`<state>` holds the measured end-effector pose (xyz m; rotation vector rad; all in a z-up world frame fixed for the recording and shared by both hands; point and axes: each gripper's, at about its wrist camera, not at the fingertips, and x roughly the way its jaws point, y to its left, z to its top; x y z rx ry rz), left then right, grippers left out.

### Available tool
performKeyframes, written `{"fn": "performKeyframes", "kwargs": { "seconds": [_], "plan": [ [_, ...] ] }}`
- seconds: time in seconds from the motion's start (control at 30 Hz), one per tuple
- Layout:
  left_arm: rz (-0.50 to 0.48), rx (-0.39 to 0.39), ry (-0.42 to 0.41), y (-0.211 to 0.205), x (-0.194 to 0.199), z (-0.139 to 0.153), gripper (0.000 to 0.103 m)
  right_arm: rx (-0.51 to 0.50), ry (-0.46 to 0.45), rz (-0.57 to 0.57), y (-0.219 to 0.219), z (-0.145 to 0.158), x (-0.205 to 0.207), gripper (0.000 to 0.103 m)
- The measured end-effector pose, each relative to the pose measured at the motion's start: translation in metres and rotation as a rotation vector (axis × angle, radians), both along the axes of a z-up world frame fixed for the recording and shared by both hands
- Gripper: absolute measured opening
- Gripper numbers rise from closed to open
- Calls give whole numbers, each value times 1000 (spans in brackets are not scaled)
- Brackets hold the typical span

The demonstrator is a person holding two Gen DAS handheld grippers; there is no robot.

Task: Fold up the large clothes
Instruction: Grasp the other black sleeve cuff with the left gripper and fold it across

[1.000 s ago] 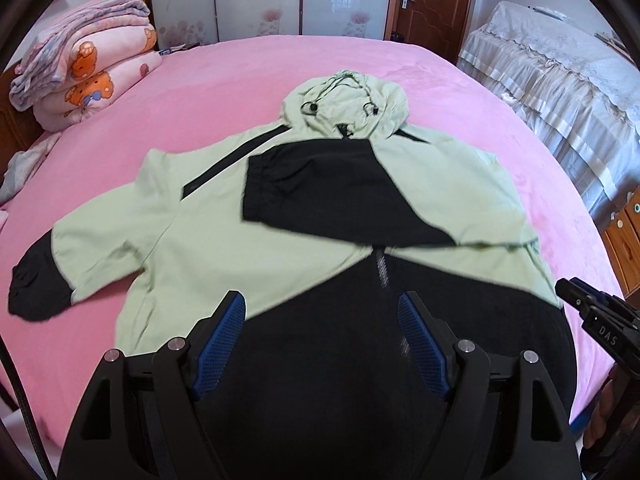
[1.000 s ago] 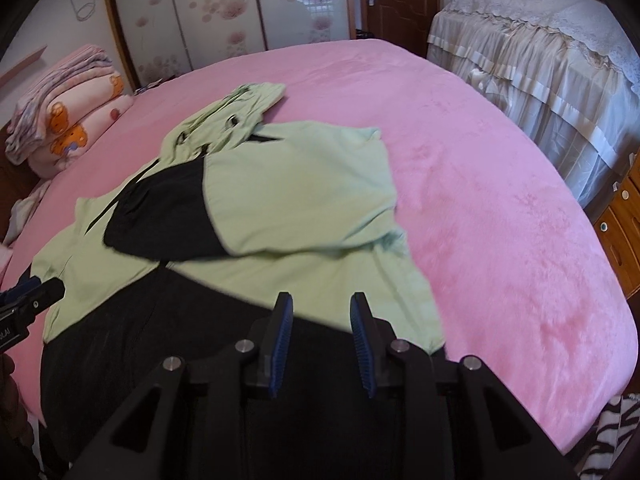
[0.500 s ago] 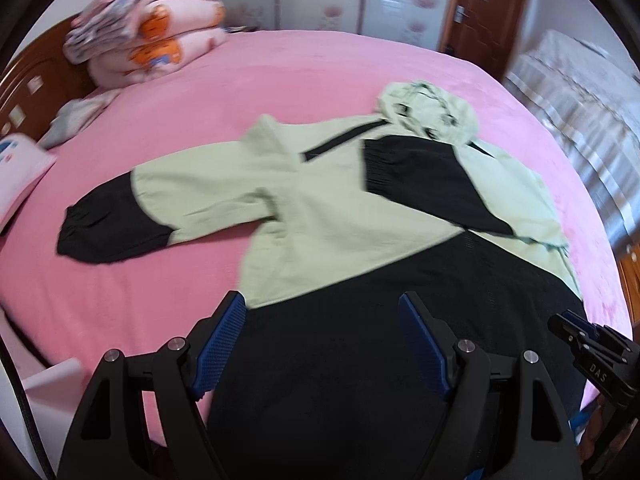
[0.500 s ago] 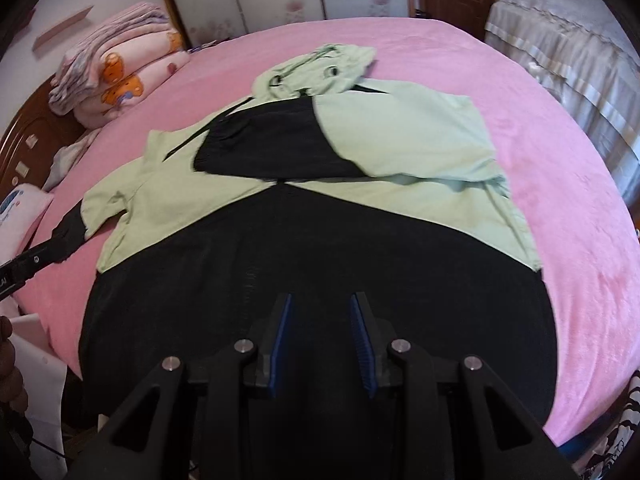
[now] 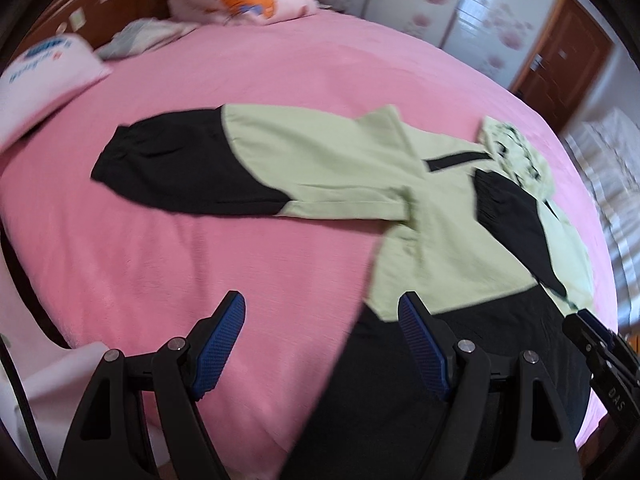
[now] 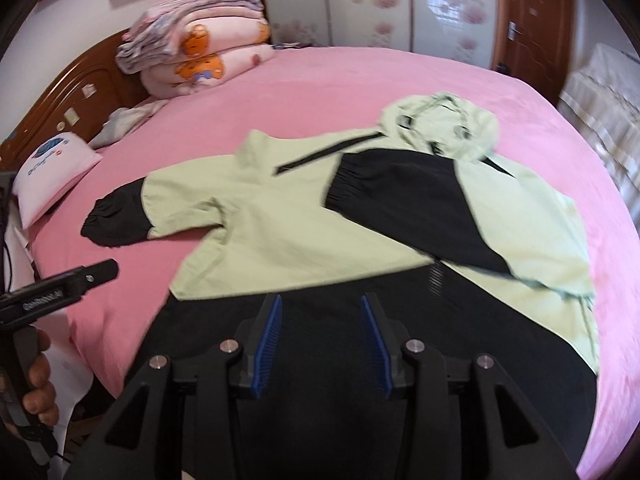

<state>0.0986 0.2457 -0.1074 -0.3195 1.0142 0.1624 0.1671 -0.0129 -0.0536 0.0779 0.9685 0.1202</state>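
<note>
Hooded jacket (image 6: 304,232), light green over black: spread flat on pink bed (image 6: 328,92), one sleeve folded across chest, other sleeve (image 5: 224,164) outstretched. Left gripper (image 5: 322,316): jaws wide, empty, over bed edge. Right gripper (image 6: 322,320): jaws opening, empty, above black hem.

In the right wrist view the jacket (image 6: 320,220) lies spread on the bed (image 6: 320,80): hood (image 6: 440,124) at one o'clock, one sleeve (image 6: 132,208) at nine, the other sleeve (image 6: 400,196) folded across the chest. Folded blankets (image 6: 200,52) at eleven, pillow (image 6: 52,168) at nine.
</note>
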Motion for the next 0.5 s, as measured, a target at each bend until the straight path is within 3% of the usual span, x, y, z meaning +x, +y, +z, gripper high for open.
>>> {"fn": "performKeyframes", "kwargs": {
  "seconds": [0.13, 0.33, 0.5],
  "plan": [
    [88, -49, 5, 39, 9, -21, 78, 2, 10, 54, 31, -12, 20, 41],
    [302, -131, -25, 112, 28, -51, 77, 3, 49, 124, 67, -37, 42, 41],
    [473, -272, -56, 161, 48, -87, 77, 14, 90, 161, 85, -55, 54, 41]
  ]
}}
